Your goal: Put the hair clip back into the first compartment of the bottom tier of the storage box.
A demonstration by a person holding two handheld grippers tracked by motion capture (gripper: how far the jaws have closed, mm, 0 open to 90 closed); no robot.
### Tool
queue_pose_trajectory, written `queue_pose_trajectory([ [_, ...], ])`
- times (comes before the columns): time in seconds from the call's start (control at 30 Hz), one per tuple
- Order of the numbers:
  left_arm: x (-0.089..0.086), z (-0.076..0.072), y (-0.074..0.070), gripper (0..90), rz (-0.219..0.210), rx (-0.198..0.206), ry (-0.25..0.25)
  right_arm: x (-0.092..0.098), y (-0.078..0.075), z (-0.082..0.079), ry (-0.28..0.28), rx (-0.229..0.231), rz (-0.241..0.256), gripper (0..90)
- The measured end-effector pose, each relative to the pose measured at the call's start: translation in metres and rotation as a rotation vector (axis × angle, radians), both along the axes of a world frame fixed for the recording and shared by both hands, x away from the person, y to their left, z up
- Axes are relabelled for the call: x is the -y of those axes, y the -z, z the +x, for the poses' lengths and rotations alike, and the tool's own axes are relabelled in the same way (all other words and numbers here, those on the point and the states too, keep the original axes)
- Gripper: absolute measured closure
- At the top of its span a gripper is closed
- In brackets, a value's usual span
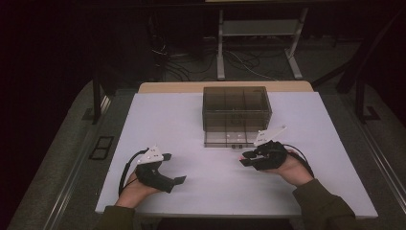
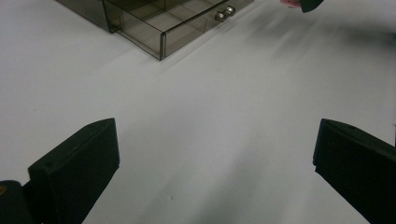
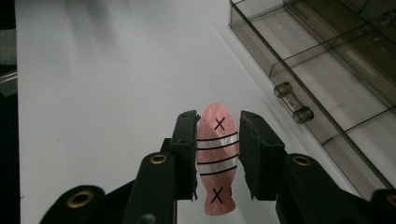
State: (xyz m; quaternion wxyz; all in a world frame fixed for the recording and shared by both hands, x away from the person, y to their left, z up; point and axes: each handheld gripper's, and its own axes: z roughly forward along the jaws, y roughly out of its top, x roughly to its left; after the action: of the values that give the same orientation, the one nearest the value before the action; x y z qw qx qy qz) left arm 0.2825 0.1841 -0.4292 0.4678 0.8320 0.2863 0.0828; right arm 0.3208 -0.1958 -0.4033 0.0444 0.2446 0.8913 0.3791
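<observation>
Gripping pink fish [image 3: 217,161], right hand-held gripper [image 3: 218,154]

One white table [image 1: 191,143]. One smoky clear plastic drawer box [image 1: 236,108], with one drawer [image 3: 327,84] pulled open. Two small round knobs [image 3: 293,101] on that drawer's front. One pink fish-shaped lure [image 3: 217,158], marked with two black crosses and four black lines. Two handheld grippers: left gripper [image 1: 173,168] and right gripper [image 1: 247,158], each with two black jaws. Two hands, two olive sleeves [image 1: 325,203].
</observation>
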Motion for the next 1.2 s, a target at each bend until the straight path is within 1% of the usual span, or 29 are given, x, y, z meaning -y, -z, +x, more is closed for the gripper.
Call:
queue_pose_trajectory([
  [0.17, 0.0, 0.0, 0.0, 0.0, -0.005, -0.002, -0.001, -0.003, -0.003, 0.004, -0.001, 0.009, -0.001, 67.0],
  [0.27, 0.0, 0.0, 0.0, 0.0, -0.002, -0.002, 0.001, -0.005, -0.004, 0.006, 0.001, 0.007, 0.003, 67.0],
  [0.37, 0.0, 0.0, 0.0, 0.0, -0.005, -0.002, -0.001, -0.007, -0.004, 0.008, -0.008, 0.014, 0.002, 67.0],
  [0.4, 0.0, 0.0, 0.0, 0.0, -0.003, -0.003, -0.001, -0.007, -0.004, 0.009, -0.011, 0.01, -0.001, 67.0],
  [0.43, 0.0, 0.0, 0.0, 0.0, -0.003, -0.003, -0.001, -0.009, -0.004, 0.009, -0.002, 0.007, 0.005, 67.0],
  [0.67, 0.001, 0.0, 0.0, 0.0, 0.001, -0.001, 0.006, -0.011, -0.005, 0.01, -0.001, 0.006, 0.002, 67.0],
  [0.83, 0.001, 0.0, 0.0, 0.0, -0.001, -0.002, 0.005, -0.013, -0.006, 0.015, -0.002, 0.012, 0.002, 67.0],
  [1.0, 0.001, 0.0, 0.0, 0.0, -0.001, -0.001, 0.005, -0.016, -0.007, 0.021, 0.007, 0.007, 0.007, 67.0],
  [1.2, 0.002, 0.0, 0.0, 0.0, 0.0, -0.001, 0.001, -0.02, -0.008, 0.026, 0.005, 0.005, 0.011, 67.0],
])
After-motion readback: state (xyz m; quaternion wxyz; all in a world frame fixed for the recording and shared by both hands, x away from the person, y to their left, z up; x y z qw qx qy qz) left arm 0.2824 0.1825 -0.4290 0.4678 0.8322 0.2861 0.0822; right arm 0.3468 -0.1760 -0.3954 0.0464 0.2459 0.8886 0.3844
